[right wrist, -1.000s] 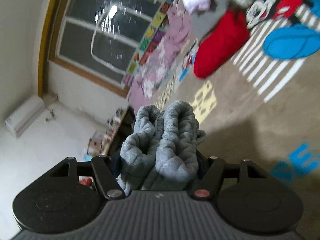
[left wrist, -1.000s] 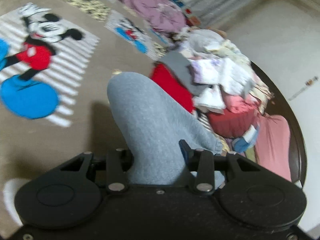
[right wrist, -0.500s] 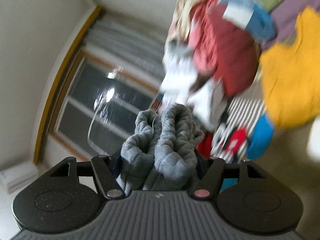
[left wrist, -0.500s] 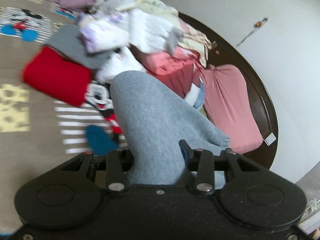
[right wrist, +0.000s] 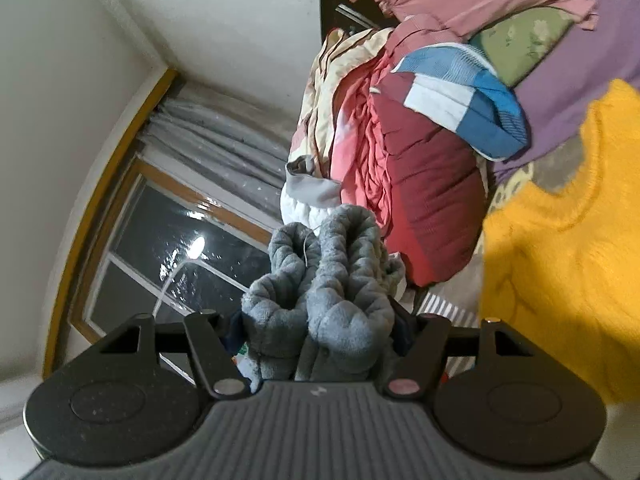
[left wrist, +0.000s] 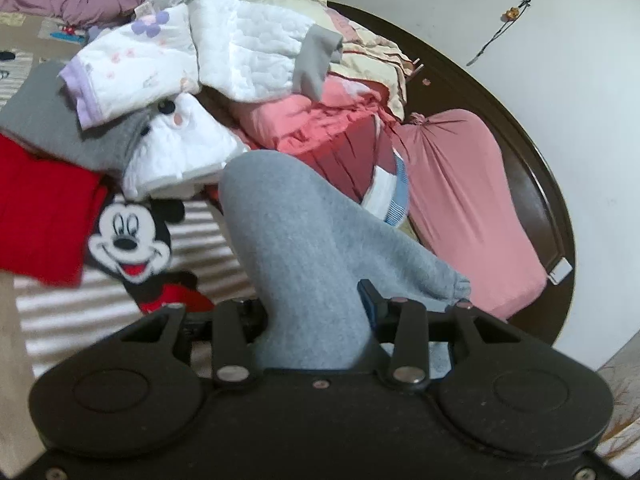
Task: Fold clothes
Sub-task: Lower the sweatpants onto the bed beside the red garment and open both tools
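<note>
My left gripper (left wrist: pixel 314 312) is shut on a smooth fold of a grey garment (left wrist: pixel 296 240) that bulges up in front of the camera. My right gripper (right wrist: pixel 320 328) is shut on a bunched, fleecy grey part of the garment (right wrist: pixel 332 280). The fabric hides the fingertips of both grippers. A pile of unfolded clothes (left wrist: pixel 248 64) lies ahead in the left wrist view: white quilted pieces, pink and dark red items. The same pile (right wrist: pixel 408 184) fills the upper right of the right wrist view.
A Mickey Mouse bedspread (left wrist: pixel 128 240) covers the bed. A red garment (left wrist: pixel 44 220) lies at left, a pink pillow (left wrist: pixel 464 208) against the dark headboard (left wrist: pixel 536 168) at right. A yellow sweater (right wrist: pixel 560 248) lies at right, a window and curtain (right wrist: pixel 192 216) at left.
Both grippers have swung with the grey garment from the open bedspread toward the clothes pile and headboard. Their grip on the garment has not changed.
</note>
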Tool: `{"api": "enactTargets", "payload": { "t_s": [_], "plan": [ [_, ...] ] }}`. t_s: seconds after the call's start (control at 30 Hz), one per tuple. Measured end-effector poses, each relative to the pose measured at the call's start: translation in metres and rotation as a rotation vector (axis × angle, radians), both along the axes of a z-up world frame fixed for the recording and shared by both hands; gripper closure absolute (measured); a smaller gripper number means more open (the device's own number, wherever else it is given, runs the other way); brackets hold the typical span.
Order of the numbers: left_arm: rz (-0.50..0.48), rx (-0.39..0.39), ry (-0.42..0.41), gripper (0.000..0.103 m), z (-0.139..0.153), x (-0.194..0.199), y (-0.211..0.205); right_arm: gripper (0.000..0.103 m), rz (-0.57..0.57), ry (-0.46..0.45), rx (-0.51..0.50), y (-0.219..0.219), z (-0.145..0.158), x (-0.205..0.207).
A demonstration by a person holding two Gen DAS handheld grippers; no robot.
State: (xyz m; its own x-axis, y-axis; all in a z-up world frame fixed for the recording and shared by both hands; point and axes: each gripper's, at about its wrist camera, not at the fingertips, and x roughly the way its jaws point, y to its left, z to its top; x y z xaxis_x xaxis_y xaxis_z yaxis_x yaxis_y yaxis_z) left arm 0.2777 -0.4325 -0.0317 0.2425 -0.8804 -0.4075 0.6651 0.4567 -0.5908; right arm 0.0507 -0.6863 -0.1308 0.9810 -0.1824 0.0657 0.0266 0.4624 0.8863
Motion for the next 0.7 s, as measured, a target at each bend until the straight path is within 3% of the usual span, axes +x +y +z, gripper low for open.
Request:
{"api": "enactTargets", "payload": {
  "t_s": [0.5, 0.57, 0.63, 0.7],
  "plan": [
    [0.026, -0.025, 0.018, 0.065, -0.060, 0.088, -0.015, 0.036, 0.020, 0.061, 0.025, -0.013, -0.031, 0.084],
    [0.030, -0.018, 0.025, 0.065, -0.072, 0.097, -0.017, 0.036, 0.009, 0.113, 0.014, -0.011, -0.035, 0.094],
    [0.043, 0.013, 0.034, 0.064, -0.090, 0.107, -0.019, 0.030, -0.020, 0.203, -0.018, -0.008, -0.038, 0.105],
    [0.076, 0.158, 0.068, 0.049, -0.115, 0.111, -0.029, 0.029, -0.046, 0.338, -0.115, 0.000, -0.037, 0.119]
  ]
}}
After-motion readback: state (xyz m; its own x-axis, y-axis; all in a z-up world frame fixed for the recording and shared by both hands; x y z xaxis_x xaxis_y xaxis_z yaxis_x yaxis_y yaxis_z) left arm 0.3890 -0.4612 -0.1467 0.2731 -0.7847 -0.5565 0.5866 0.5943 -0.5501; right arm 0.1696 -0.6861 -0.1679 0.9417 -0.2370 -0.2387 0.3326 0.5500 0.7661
